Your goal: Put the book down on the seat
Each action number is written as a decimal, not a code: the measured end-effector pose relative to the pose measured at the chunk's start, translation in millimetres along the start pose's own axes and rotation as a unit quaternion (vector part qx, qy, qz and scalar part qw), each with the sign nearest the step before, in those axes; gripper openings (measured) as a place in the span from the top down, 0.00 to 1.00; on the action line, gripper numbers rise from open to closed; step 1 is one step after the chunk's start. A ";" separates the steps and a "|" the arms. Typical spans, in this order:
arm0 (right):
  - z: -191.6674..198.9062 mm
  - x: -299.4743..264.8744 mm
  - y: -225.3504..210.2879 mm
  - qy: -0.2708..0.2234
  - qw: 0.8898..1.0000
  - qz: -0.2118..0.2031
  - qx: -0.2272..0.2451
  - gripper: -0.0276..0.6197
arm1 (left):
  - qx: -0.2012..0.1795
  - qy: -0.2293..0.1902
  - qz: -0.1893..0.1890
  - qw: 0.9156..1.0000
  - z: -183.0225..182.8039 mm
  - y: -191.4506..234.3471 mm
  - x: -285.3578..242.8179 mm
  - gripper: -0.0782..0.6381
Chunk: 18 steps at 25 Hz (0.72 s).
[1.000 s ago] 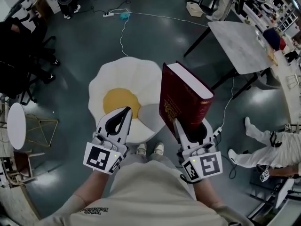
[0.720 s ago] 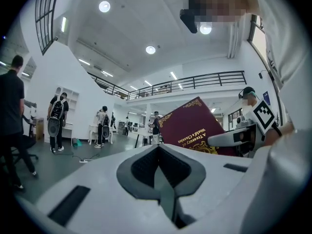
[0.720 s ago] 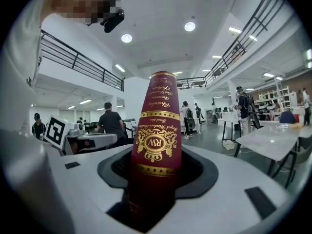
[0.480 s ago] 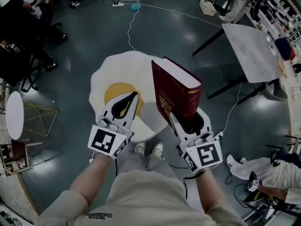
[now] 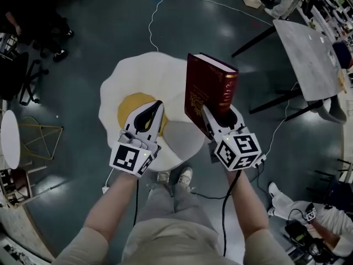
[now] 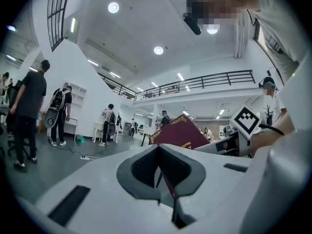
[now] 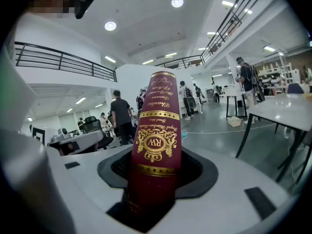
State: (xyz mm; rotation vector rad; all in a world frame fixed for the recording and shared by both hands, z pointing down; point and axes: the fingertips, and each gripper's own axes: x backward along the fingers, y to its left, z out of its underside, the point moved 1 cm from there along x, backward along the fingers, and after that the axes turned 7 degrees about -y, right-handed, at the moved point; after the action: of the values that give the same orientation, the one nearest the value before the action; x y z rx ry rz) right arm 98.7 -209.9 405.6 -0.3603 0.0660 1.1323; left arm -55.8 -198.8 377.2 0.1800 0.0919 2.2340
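Held the book (image 5: 205, 90) upright in the right gripper (image 5: 222, 117), jaws clamped on its lower end, one against each dark red cover. Faced the gold-lettered spine (image 7: 157, 140) straight into the right gripper view, rising from between the pads. Hung book and gripper in the air over the right edge of the white seat (image 5: 149, 73) with the yellow middle; not yet set down there. Carried the left gripper (image 5: 158, 106) just left of the book, apart from it, above the seat, jaws pressed together at the tips, nothing between them. Caught the red cover (image 6: 178, 135) beyond those closed tips, a little to the right.
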 end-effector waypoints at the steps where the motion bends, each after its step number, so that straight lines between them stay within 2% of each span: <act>1: 13.6 -12.0 -11.2 0.012 1.000 0.003 -0.008 0.62 | 0.002 0.003 -0.001 1.000 14.9 5.8 -6.4 0.88; 4: 60.5 -41.0 -41.2 0.044 0.998 0.012 -0.039 0.62 | 0.002 0.020 0.005 1.000 66.8 19.1 -21.3 0.88; 8: 123.0 -72.3 -74.4 0.075 0.994 0.020 -0.082 0.62 | 0.026 0.045 -0.011 0.999 142.1 41.5 -31.2 0.88; 18: 264.0 -140.8 -123.9 0.118 0.988 0.010 -0.097 0.62 | 0.040 0.096 0.006 0.995 314.3 47.5 -52.1 0.88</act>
State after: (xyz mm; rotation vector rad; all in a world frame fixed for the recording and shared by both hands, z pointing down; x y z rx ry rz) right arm 114.9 -296.2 717.3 -0.6693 0.1687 1.1146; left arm -9.7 -268.0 688.4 0.0077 0.2863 2.2570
